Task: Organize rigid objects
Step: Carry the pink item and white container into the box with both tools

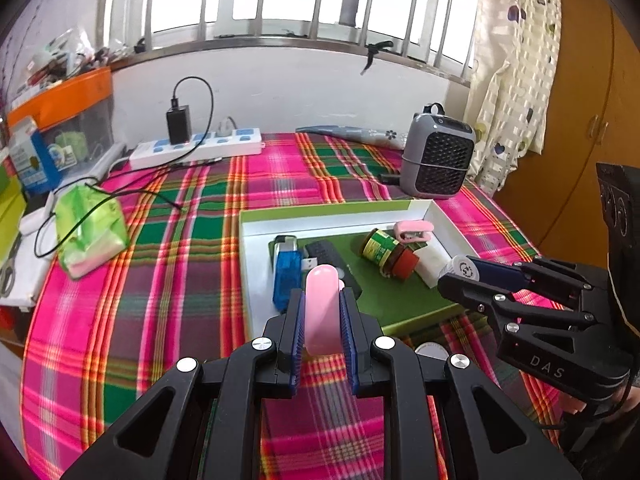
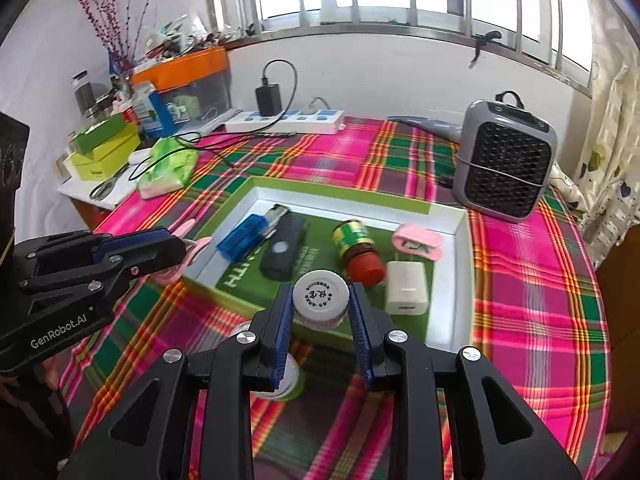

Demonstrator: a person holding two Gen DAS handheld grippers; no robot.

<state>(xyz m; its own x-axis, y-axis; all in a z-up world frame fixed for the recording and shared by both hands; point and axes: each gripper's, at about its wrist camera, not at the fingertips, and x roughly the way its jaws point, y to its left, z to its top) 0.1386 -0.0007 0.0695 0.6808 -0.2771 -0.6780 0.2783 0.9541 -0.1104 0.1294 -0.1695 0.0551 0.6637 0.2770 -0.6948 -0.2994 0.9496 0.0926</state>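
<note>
Both pairs of blue fingers (image 1: 298,322) were clamped: the left gripper (image 1: 323,326) on a smooth, probably slippery pink clip (image 1: 322,308), the right gripper (image 2: 320,312) across a light, rigid white-capped bottle (image 2: 320,298), both just before the green-rimmed tray (image 2: 448,276).

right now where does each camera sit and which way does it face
Left wrist: rides the left tool, looking forward and down at the green-rimmed white tray; its pads clamp a pink oblong plastic clip; right tool at right.
Right wrist: rides the right tool, same heading; clamps a white round-capped bottle; left tool at left.
Shared: tray, grey mesh-fronted heater.
</note>
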